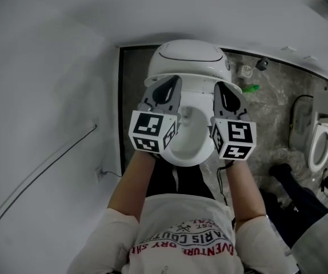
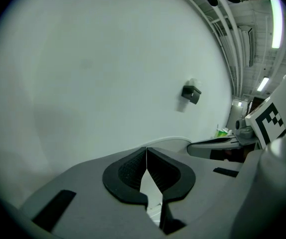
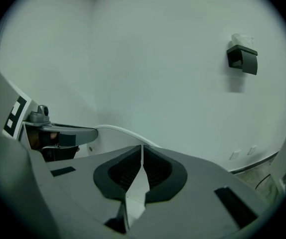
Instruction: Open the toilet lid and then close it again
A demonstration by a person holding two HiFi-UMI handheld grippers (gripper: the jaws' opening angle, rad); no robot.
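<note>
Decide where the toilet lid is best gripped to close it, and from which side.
Grip the toilet lid at its curved top rim, coming from the front, above the bowl. It appears to stand raised, so that rim is the free, thin edge that jaws could close over.

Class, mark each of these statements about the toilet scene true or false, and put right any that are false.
1. Both grippers are shut with nothing between their jaws. True: the left gripper and the right gripper each have their jaws together and empty.
2. The toilet lid lies flat over the bowl. False: the toilet lid stands raised, and the open bowl shows between the grippers.
3. A second toilet stands at the right of the head view. True.
4. The holder on the wall is red. False: the holder is black.
</note>
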